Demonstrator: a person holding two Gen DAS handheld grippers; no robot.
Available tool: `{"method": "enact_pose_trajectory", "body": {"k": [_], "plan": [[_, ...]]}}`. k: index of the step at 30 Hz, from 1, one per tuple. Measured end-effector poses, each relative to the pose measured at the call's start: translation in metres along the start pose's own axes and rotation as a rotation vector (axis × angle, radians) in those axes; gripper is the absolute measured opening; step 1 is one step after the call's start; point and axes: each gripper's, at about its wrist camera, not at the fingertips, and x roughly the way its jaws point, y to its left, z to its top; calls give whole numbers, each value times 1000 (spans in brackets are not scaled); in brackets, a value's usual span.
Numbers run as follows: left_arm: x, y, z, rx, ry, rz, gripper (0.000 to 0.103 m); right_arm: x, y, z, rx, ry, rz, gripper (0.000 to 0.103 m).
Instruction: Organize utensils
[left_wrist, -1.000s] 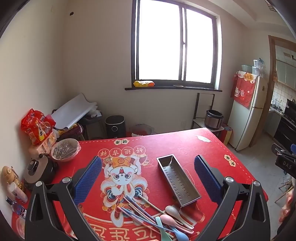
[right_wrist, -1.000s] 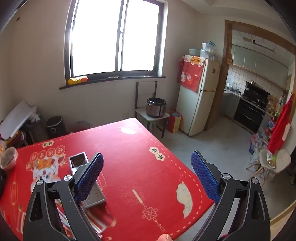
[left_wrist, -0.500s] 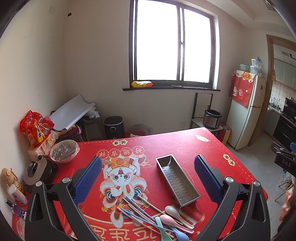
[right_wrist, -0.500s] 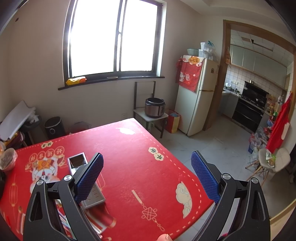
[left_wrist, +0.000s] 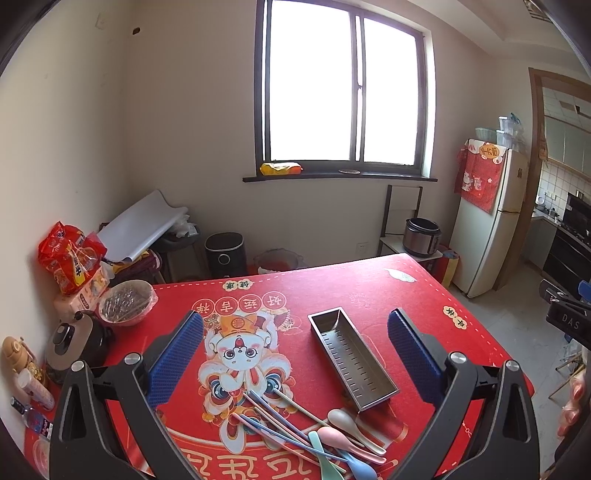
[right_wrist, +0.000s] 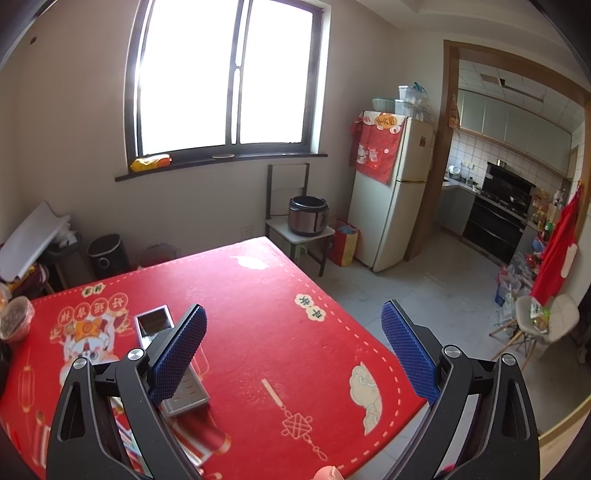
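We hold the left hand-held gripper (left_wrist: 295, 354) above the red tabletop (left_wrist: 369, 284), its blue pads spread wide with nothing between them. The right hand-held gripper (right_wrist: 293, 345) is likewise spread and empty, hovering over the tabletop's right half, where bare red cloth runs out to the dashed border and the right edge drops to open floor.

The metal tray (left_wrist: 351, 358), a long slotted trough, lies at a slant right of the printed cartoon figure (left_wrist: 238, 354). Just beside its near end we see the pile of utensils (left_wrist: 314, 432): pastel spoons and chopsticks fanned across each other, at the near edge of the left view.

Along the tabletop's left edge stand a covered bowl (left_wrist: 125, 302), a small pot (left_wrist: 74, 350) and red snack bags (left_wrist: 72, 262), leaving the centre free.

A black device at the right edge of the left view reads "DAS" (left_wrist: 570, 321). The cloth carries Chinese characters that we cannot read surely.
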Motion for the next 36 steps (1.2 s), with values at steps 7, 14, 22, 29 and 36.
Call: {"method": "enact_pose_trajectory", "body": {"k": [7,14,22,29,36], "plan": [[-5,-2,-1,5,-5,-7,98,0,-1,0,2,-2,-1,92],[-8,-5,-2,7,-10,-10,98,-5,-6,1,6,-5,-1,92],[-13,-4,-1,10,-16,-11,98,-8,-12,4,16,-12,-3,92],[-13,-2,-1,7,-19,-14,98,-12,-11,0,12,-19,-2,92],[-15,-1,-1,5,-24,-19,98,-14,-10,0,13,-21,-8,92]]}}
